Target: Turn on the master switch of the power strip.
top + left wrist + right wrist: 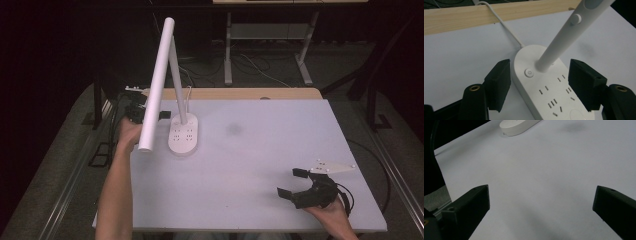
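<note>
White lamp base (184, 134) stood far left on the desk (260, 150), bare room rightward. Left tongs (539, 82) gaped astride it, untouching; right tongs (292, 184) gaped empty near right.

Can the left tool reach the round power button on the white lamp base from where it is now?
Probably yes. The left tool is open, with its jaws on either side of the lamp base, and the power button lies bare just ahead. The lamp stem rises beside the button, not over it.
</note>
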### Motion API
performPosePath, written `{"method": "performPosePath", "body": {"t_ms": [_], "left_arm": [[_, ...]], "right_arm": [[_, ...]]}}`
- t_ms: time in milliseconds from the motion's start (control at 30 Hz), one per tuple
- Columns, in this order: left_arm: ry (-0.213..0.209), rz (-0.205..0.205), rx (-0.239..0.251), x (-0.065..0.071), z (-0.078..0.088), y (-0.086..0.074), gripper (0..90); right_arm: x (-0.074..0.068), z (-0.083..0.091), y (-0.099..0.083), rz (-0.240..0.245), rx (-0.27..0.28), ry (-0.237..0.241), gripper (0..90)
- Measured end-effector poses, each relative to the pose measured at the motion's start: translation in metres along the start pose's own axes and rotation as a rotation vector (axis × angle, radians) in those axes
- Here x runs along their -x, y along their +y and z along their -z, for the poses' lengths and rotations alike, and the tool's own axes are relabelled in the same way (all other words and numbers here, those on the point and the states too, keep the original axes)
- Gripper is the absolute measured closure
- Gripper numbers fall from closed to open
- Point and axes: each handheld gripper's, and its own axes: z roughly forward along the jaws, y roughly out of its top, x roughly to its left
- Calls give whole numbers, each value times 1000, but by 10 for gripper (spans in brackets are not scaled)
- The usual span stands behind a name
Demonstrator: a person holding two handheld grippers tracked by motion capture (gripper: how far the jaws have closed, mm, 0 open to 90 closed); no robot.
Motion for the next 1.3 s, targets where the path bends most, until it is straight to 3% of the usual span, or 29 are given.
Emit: {"method": "performPosePath", "body": {"t_ms": [767,1300], "left_arm": [[-34,61,60,-9,-27,-10,537],[-31,85,25,-12,-43,-15,634]], "right_arm": [[-1,0,0,5,-3,11,3],[-1,0,0,7,-4,15,3]]}}
